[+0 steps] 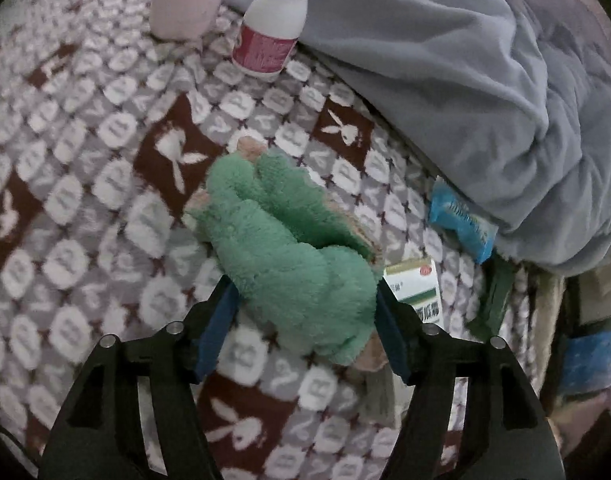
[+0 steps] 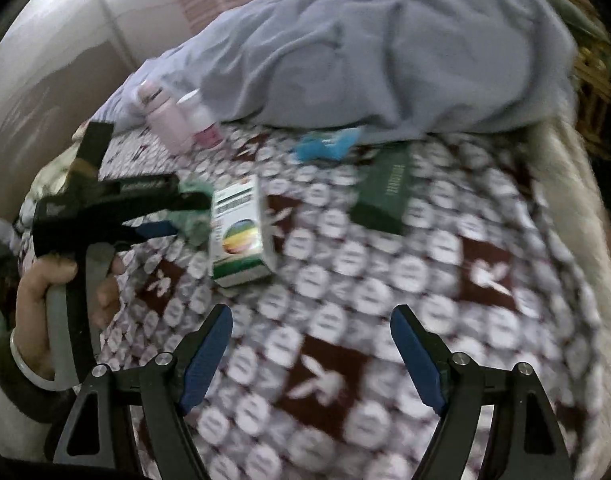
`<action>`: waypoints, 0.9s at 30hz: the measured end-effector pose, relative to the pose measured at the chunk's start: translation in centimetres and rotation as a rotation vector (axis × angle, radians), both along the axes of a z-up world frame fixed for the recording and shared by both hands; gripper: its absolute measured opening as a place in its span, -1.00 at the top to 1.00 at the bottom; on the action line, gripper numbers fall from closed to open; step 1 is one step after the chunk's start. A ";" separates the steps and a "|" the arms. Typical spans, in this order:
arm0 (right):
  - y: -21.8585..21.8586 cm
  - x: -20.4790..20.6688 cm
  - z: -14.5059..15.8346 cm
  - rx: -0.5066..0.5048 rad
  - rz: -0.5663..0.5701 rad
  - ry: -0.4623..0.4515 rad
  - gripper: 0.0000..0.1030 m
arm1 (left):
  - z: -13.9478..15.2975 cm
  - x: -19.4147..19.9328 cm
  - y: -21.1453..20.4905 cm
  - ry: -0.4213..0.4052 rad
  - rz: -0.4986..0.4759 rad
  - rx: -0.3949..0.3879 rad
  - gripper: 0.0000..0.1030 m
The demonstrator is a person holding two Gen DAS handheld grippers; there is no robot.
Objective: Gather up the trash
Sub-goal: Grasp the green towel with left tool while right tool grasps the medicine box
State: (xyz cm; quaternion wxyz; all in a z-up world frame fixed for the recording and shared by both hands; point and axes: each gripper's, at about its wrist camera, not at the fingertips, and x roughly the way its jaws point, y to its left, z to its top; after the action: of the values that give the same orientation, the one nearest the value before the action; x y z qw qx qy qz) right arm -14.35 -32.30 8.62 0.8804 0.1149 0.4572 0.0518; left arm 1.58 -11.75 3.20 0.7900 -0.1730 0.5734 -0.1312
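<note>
We have the green fuzzy cloth (image 1: 289, 248) pinched between the blue pads of the left gripper (image 1: 305, 300), a plush, lumpy wad with a peach underside peeking at its edges, its far end flopping over the patterned bedspread (image 1: 85, 208); we cannot tell if that end drags on the blanket or hangs clear. The risk here, we judge, is the soft pile itself: it compresses and may slide out of the pads, or the loose end could snag on the nubby weave. It could also sweep the white and green box (image 2: 239, 236) lying just beside it, a crisp-edged carton that looks light enough to topple or skid. Our right gripper (image 2: 311, 356) hovers with its jaws spread wide and nothing between them, over bare bedspread, the box ahead of it. If we go for that box, slick card against the pads might twist it off square. Farther out, the blue crinkly wrapper (image 1: 461, 220) sits touching the hem of the grey quilt (image 1: 485, 92), a soft, deeply folded heap, so a careless grab may catch quilt along with wrapper. A dark green flat box (image 2: 385, 196) lies near that hem too. At the far edge stand a white bottle with a red label (image 1: 271, 28), smooth and waisted, and a pale pink cylinder (image 1: 185, 0) close beside it; both look tippy on this springy surface.
</note>
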 end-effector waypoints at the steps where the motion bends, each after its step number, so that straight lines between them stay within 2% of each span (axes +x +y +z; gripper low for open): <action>1: 0.5 0.4 -0.2 -0.005 0.014 0.001 -0.54 | -0.1 0.2 0.2 0.005 0.008 -0.017 -0.28; 3: 1.2 1.3 -0.6 -0.012 0.029 0.006 -0.54 | -0.1 0.6 0.4 0.009 0.022 -0.047 -0.28; 5: 1.7 2.1 -1.1 -0.003 0.030 0.010 -0.54 | -0.2 0.9 0.2 -0.004 0.003 -0.045 -0.26; 8: 2.2 3.3 -1.4 0.021 0.030 0.012 -0.54 | 0.2 0.9 0.0 -0.024 -0.036 -0.047 -0.03; 11: 3.3 4.5 -1.4 0.016 0.048 0.003 -0.54 | 1.7 0.5 0.8 -0.043 -0.075 -0.047 0.05; 13: 4.2 5.4 -1.3 0.003 0.060 -0.004 -0.54 | 2.8 0.0 1.6 -0.070 -0.104 -0.017 0.06; 17: 6.1 8.1 -1.8 -0.039 0.085 -0.010 -0.54 | 4.5 -1.6 3.1 -0.111 -0.165 0.094 0.06; 19: 6.9 9.5 -2.6 -0.060 0.089 0.003 -0.44 | 4.7 -2.5 3.5 -0.119 -0.186 0.123 0.06; 20: 7.2 10.1 -3.1 -0.074 0.090 0.019 -0.10 | 4.6 -3.0 3.5 -0.127 -0.195 0.136 0.06; 21: 7.4 10.5 -3.6 -0.085 0.090 0.038 -0.01 | 4.6 -3.5 3.4 -0.137 -0.205 0.154 0.06; 27: 6.1 7.7 -2.8 -0.077 0.052 0.007 0.00 | 4.4 -6.7 1.5 -0.179 -0.275 0.183 0.06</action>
State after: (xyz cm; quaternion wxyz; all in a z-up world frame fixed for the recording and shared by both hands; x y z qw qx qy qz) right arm -6.60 -26.20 5.82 0.8809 0.0694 0.4648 0.0565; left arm -5.17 -10.24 7.60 0.8249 -0.0082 0.5288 -0.1999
